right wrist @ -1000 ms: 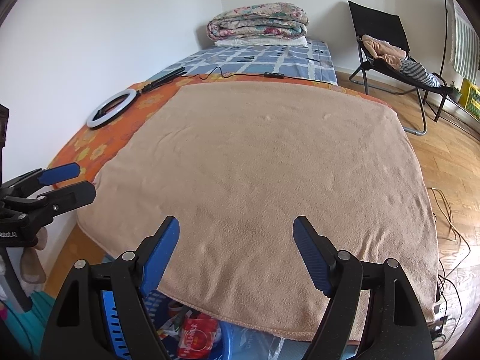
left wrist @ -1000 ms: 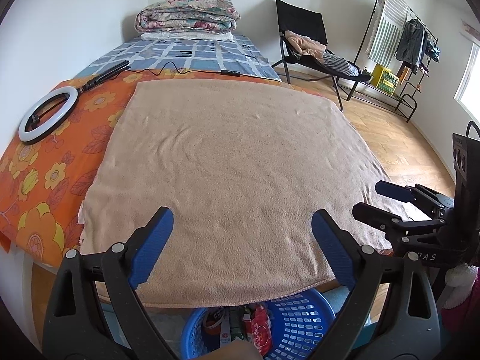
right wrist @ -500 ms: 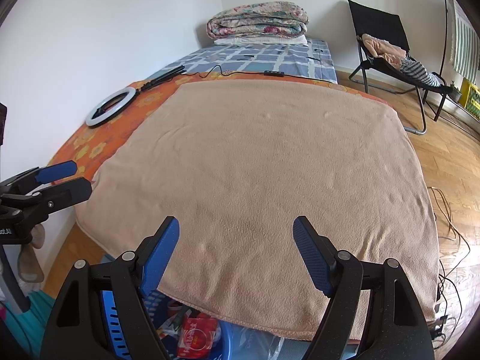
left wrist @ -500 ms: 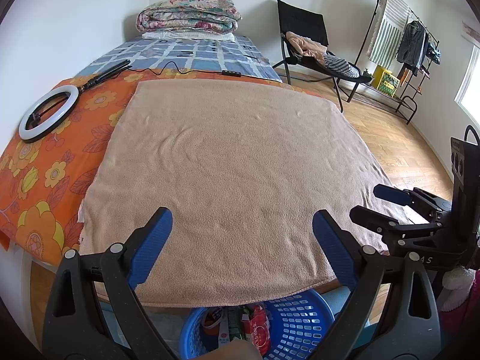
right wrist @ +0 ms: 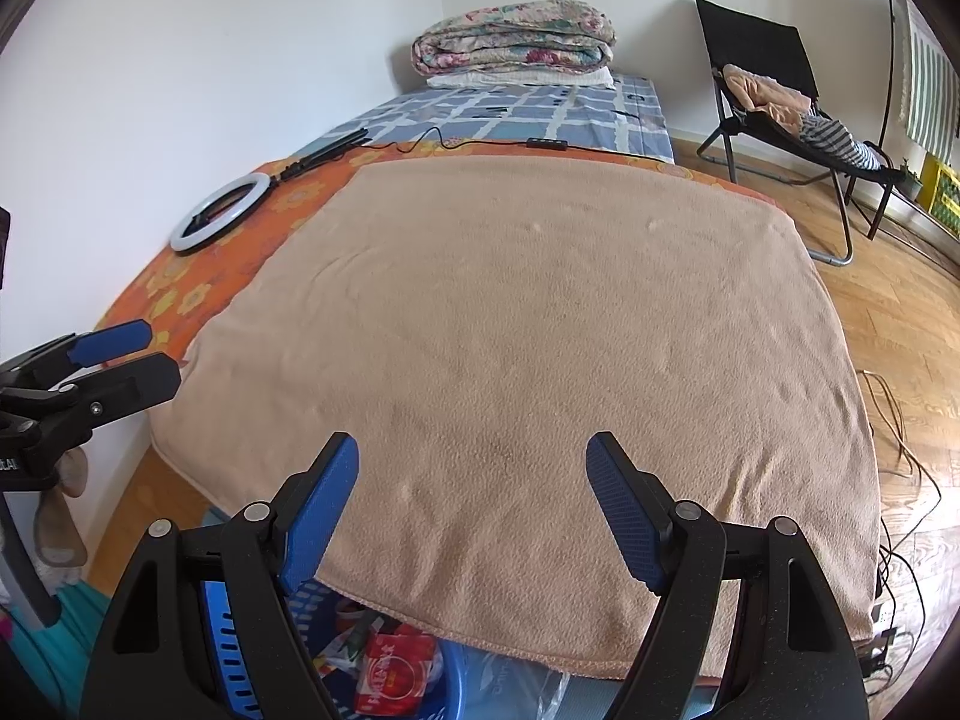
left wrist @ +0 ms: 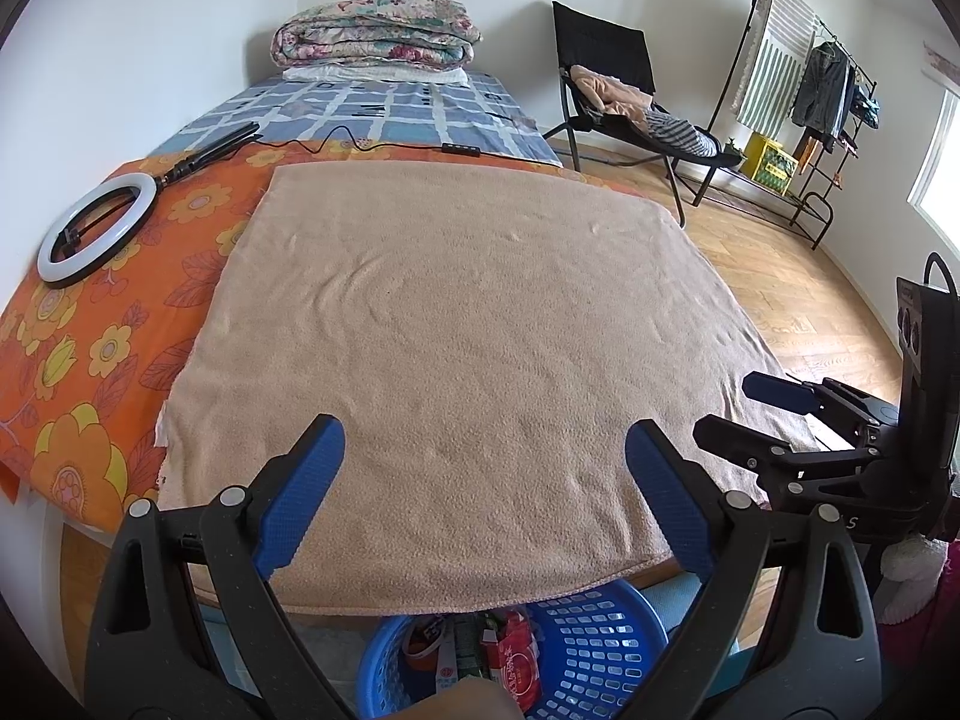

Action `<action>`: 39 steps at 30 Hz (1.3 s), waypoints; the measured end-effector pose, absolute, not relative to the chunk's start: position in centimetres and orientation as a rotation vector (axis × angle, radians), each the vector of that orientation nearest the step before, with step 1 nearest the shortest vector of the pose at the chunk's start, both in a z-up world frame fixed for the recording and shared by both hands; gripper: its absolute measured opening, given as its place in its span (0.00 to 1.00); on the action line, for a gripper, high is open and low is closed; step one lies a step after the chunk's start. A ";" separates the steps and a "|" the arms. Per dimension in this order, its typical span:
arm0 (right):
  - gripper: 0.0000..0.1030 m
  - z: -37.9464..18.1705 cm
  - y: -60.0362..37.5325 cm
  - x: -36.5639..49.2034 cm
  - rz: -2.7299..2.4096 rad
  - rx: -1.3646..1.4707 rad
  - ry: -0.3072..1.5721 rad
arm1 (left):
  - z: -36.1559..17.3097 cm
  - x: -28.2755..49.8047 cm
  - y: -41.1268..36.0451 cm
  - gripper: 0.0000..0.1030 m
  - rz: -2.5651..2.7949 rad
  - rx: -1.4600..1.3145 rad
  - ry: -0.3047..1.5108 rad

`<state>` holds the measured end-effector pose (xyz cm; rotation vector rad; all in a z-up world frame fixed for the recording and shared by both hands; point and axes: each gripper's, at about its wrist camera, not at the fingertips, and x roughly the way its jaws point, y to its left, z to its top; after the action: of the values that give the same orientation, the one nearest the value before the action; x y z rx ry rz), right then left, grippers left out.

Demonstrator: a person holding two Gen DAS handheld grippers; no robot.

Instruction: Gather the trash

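Note:
A blue plastic basket (left wrist: 594,648) sits on the floor under the bed's near edge, holding trash wrappers (left wrist: 510,654), one of them red; it also shows in the right wrist view (right wrist: 228,654) with a red packet (right wrist: 390,672). My left gripper (left wrist: 480,492) is open and empty above the tan blanket (left wrist: 456,324). My right gripper (right wrist: 474,504) is open and empty over the same blanket (right wrist: 540,324). Each gripper shows in the other's view, the right one (left wrist: 756,414) and the left one (right wrist: 126,360).
A white ring light (left wrist: 96,228) with its cable lies on the orange floral sheet (left wrist: 78,360). Folded quilts (left wrist: 378,30) sit at the bed's far end. A black chair (left wrist: 618,90) with clothes and a clothes rack (left wrist: 810,78) stand on the wooden floor at right.
Both grippers have drifted very slightly; the view is almost the same. Both stay open and empty.

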<state>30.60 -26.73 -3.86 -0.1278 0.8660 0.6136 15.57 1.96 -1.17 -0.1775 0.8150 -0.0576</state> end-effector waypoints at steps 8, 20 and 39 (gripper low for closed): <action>0.76 -4.1 -26.8 30.5 0.615 -0.129 0.869 | -1.1 15.6 1.9 0.94 -0.057 -0.175 0.814; 0.76 -4.3 -26.8 30.3 0.615 -0.133 0.870 | -0.4 16.0 1.9 0.94 -0.044 -0.171 0.824; 0.76 -4.3 -26.8 30.2 0.612 -0.134 0.869 | -0.5 16.2 1.9 1.00 0.012 -0.101 0.830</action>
<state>30.25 -26.83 -4.29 -0.1336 0.8695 0.6119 16.20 1.86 -0.51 -0.1005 0.8301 0.0119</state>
